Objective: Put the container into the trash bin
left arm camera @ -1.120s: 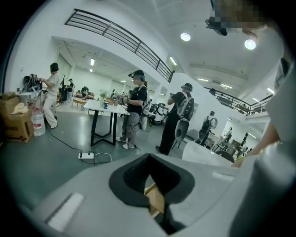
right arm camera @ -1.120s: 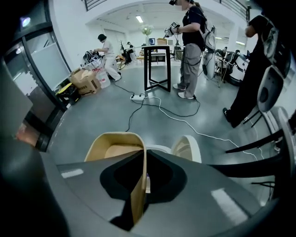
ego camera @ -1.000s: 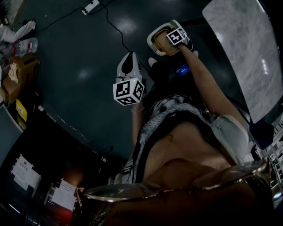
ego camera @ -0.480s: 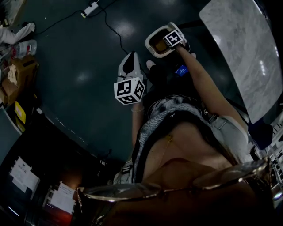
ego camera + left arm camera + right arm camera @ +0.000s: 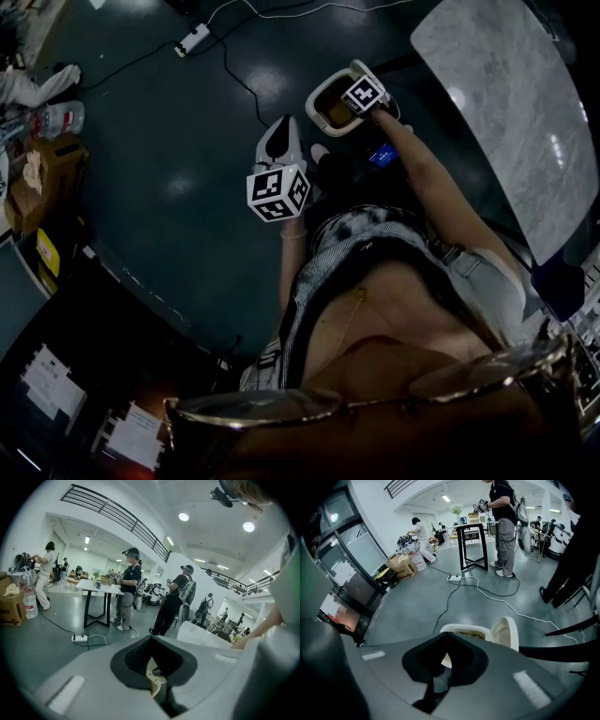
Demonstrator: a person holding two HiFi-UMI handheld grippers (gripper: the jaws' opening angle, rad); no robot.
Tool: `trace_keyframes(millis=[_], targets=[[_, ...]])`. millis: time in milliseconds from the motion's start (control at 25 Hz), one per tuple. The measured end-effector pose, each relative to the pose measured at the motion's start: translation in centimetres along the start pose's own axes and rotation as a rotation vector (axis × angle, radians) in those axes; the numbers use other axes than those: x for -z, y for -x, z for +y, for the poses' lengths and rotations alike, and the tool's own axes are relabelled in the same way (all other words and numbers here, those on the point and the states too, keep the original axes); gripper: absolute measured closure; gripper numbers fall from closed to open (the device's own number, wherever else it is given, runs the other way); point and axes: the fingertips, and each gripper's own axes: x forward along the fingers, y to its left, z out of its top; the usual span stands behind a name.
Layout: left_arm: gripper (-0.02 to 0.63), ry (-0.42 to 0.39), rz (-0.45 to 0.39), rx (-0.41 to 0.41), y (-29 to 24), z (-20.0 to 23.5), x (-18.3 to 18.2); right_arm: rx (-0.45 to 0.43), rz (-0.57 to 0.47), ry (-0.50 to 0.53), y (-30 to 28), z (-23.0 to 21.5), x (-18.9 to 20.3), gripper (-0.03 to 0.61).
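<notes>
Jaws of the right gripper (image 5: 449, 639) are together and empty, just above the open trash bin (image 5: 464, 629). The tan mass inside is probably the container (image 5: 336, 112). The left gripper (image 5: 279, 141), jaws also together, hangs farther off.

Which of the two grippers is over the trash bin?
The right gripper: its marker cube overlaps the trash bin's open top. The left gripper is over the floor beside it.

Head view: high up, steeply down past the person's torso (image 5: 394, 272) onto the floor (image 5: 178, 178). Right gripper view: tipped down, close over the trash bin (image 5: 461, 628) (image 5: 313, 98), shared with head view. Left gripper view: near level across the room. Power strip (image 5: 192, 37) (image 5: 79, 638) (image 5: 454, 578) shows in all three.
</notes>
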Motion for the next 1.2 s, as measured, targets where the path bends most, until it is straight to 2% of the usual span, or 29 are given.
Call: trace_keyframes(millis=[200,400,600,960,1200], targets=[[0.614,-0.011,0.007,0.024,-0.4,-1.0,0.0,-0.09,-0.069,0.048,2.6,2.2,-1.8,0.552],[0.614,-0.028,0.01,0.055,-0.6,-1.8,-0.2,-0.151,-0.188,0.134,8.3,5.4,-5.5,0.552],[0.614,-0.05,0.005,0.082,-1.1,-2.8,-0.7,-0.14,-0.299,0.222,14.6,7.3,-8.2,0.552],[0.614,-0.061,-0.029,0.129,-1.6,-5.1,-2.4,-0.112,-0.452,0.248,24.3,10.9,-9.1,0.552],[0.614,-0.086,-0.097,0.194,-1.1,-7.7,-5.1,-0.067,-0.668,0.24,30.5,13.4,-10.4,0.552]])
